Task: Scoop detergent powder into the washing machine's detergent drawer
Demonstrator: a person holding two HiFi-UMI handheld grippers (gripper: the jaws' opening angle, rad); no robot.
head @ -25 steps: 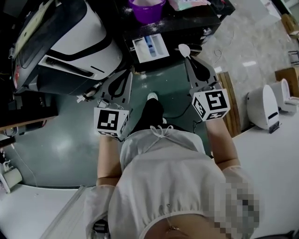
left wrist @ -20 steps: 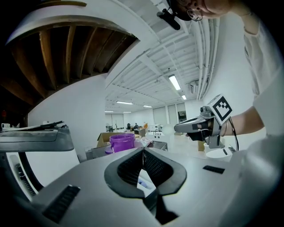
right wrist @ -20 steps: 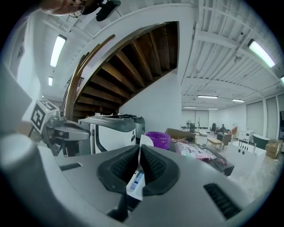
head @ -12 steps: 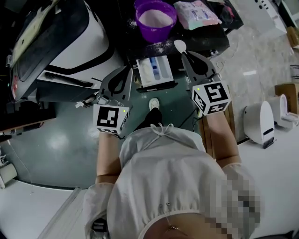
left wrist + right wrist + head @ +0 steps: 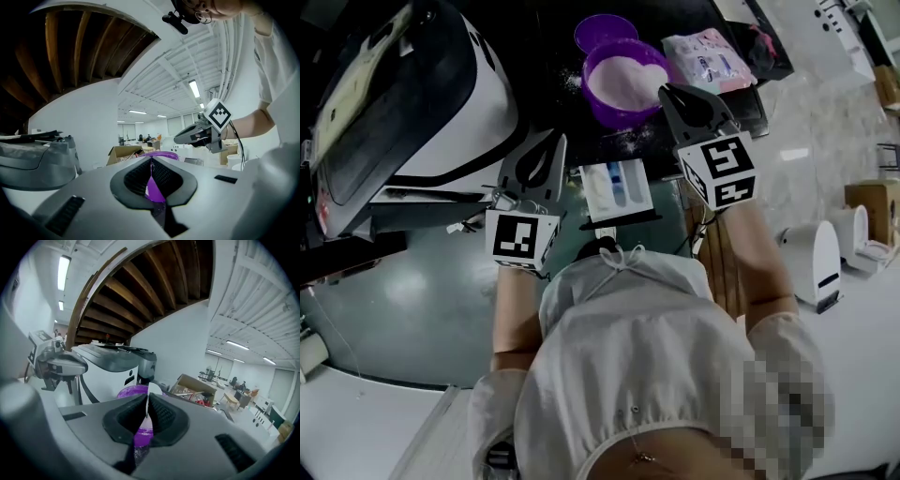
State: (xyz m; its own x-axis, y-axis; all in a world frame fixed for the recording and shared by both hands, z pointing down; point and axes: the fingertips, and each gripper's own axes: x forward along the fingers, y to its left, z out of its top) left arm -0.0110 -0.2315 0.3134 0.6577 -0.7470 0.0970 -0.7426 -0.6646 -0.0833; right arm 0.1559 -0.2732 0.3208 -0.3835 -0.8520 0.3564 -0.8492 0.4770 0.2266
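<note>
Detergent drawer [image 5: 617, 187] lies pulled out just ahead of the person, between the two grippers and beside the washing machine [image 5: 441, 103]. The left gripper [image 5: 557, 142] has its fingers pressed together on nothing (purple shows behind the slit). The right gripper [image 5: 666, 90] pinches a white spoon [image 5: 153, 390] by its thin handle, its tip over the powder-filled purple bowl [image 5: 602, 105] on the dark tabletop [image 5: 555, 77] beyond.
</note>
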